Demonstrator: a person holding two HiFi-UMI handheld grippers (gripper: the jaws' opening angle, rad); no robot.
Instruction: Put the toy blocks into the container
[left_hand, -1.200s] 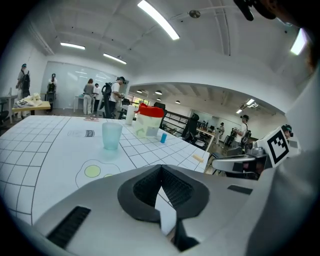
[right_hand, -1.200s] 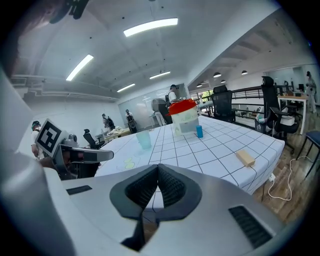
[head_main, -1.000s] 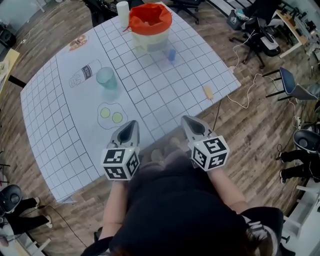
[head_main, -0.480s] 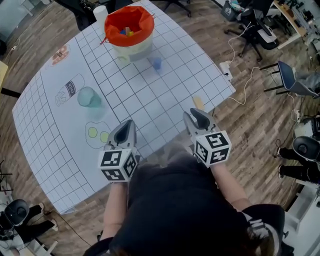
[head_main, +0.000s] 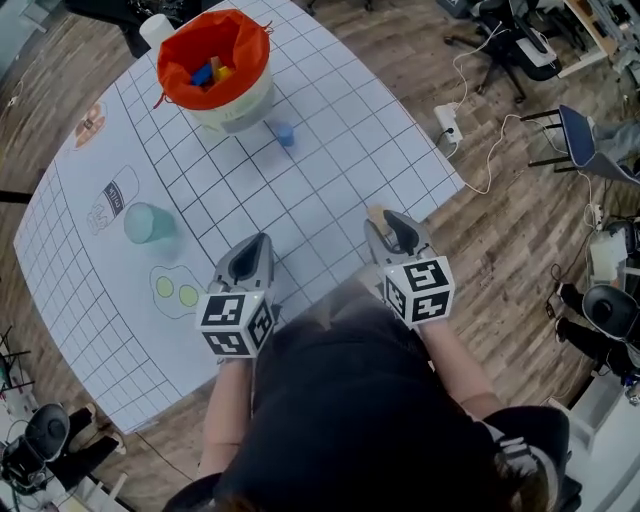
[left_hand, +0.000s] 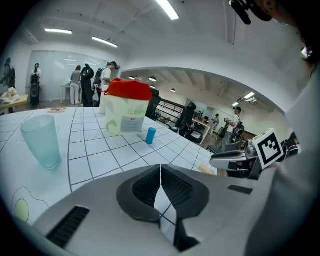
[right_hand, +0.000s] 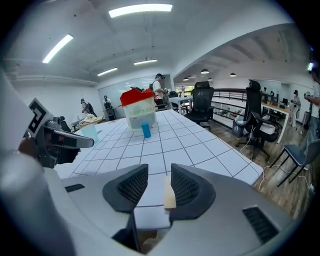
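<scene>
A white container with an orange-red liner stands at the table's far side, with coloured blocks inside. A blue block stands upright just in front of it. A tan wooden block lies near the table's front right edge. My right gripper is at this block and its jaws have just been opening. In the right gripper view the tan block lies between the jaws, beside the right pad, with a gap on the left. My left gripper is shut and empty over the table's front.
A teal cup stands left of centre on the white grid mat. Printed pictures mark the mat's left part. Office chairs and cables sit on the wooden floor to the right. People stand far off in the left gripper view.
Both grippers moved forward over the table. The right gripper reached the tan block and its jaws opened. The left gripper stayed shut.
</scene>
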